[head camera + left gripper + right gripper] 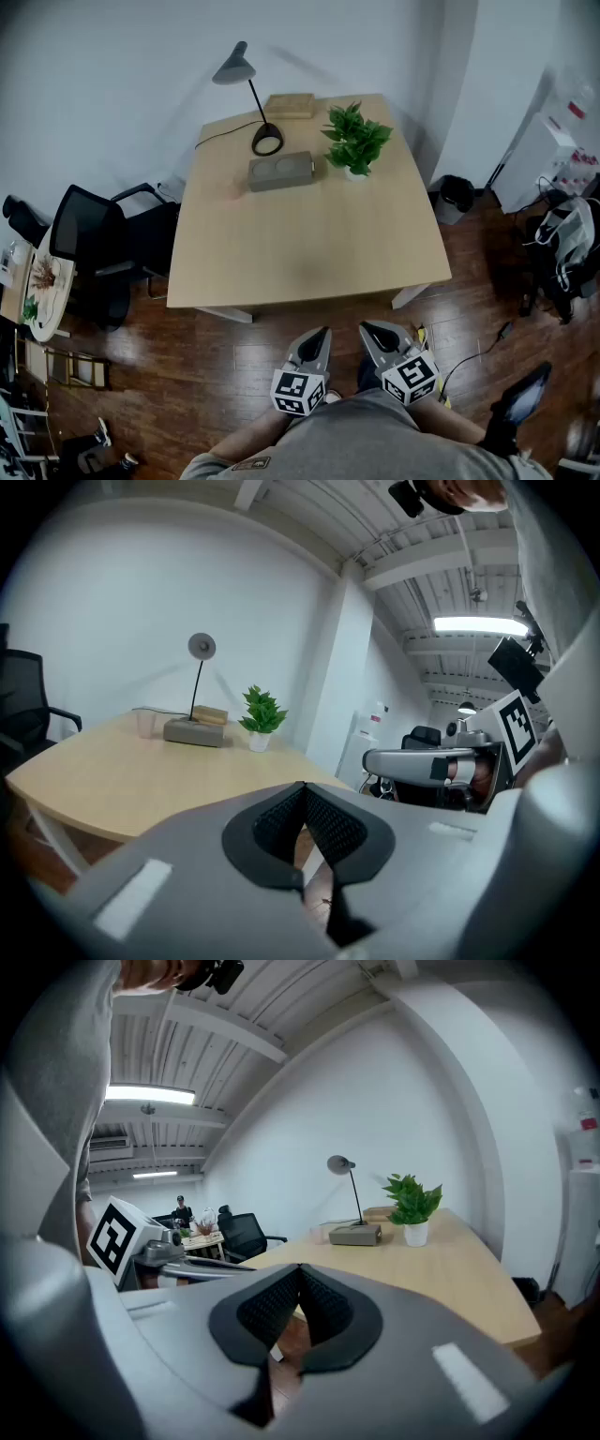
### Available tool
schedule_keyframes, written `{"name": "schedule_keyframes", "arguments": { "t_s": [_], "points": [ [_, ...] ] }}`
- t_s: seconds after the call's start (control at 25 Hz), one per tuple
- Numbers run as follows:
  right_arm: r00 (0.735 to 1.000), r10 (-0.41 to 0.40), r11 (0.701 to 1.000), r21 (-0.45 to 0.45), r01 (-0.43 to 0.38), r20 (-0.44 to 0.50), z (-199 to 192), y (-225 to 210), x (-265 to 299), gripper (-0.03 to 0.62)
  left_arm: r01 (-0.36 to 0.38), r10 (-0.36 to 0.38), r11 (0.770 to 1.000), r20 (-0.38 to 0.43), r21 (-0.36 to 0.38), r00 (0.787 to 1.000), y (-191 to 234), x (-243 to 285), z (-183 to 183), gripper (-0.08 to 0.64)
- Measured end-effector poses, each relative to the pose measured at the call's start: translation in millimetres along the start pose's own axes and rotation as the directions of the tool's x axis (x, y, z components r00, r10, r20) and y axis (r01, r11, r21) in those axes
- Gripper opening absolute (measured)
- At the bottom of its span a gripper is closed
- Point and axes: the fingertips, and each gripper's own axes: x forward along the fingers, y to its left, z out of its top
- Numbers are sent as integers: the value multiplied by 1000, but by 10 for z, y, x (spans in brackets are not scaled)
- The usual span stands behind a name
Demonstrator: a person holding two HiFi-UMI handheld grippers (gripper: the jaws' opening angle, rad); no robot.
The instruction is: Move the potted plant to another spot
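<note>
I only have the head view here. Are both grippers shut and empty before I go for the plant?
Observer: Yes for the left. The left gripper view shows the left gripper with its jaws together and nothing between them.
Operator: And the right?
Observer: The same. The right gripper has its jaws together and is empty.
Operator: From above the leaves hide most of the pot. How does it stand?
Observer: In the right gripper view the potted plant stands upright in a small white pot, apart from the grey block beside it.
</note>
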Motion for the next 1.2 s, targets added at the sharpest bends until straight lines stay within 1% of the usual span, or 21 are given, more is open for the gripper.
{"name": "schedule_keyframes", "arguments": {
  "t_s": [0.12,0.28,0.44,0.6,0.76,0.92,1.0,1.12,1.2],
  "points": [
    [1000,7,1000,6,-7,5,166,-499,110,6,-25,25,1000,4,-2,1000,42,523,214,-6],
    [1000,23,1000,-6,-23,14,441,-1165,330,6,-58,57,998,38,13,998,131,1213,646,-6],
    [999,40,999,-30,-39,23,675,-1704,549,6,-102,101,995,55,11,993,247,1641,900,-6],
    [999,39,999,-30,-38,17,791,-2086,753,6,-134,133,991,45,16,990,398,1914,1012,-6],
    [1000,26,999,-30,-26,2,840,-2412,1055,6,-149,148,988,31,25,988,707,2233,1116,-6],
    [1000,-6,998,-67,4,-22,834,-2798,1502,6,-146,145,989,23,32,989,1152,2702,1167,-6],
    [998,-31,997,-77,27,-53,774,-2983,1706,6,-141,141,990,0,32,990,1361,2927,1142,-6],
    [993,-58,995,-89,49,-102,670,-3283,2015,6,-118,120,991,-45,57,992,1620,3303,1087,-6],
    [989,-74,992,-114,59,-130,599,-3477,2212,6,-101,106,993,-68,66,992,1766,3536,1047,-6]
  ]
}}
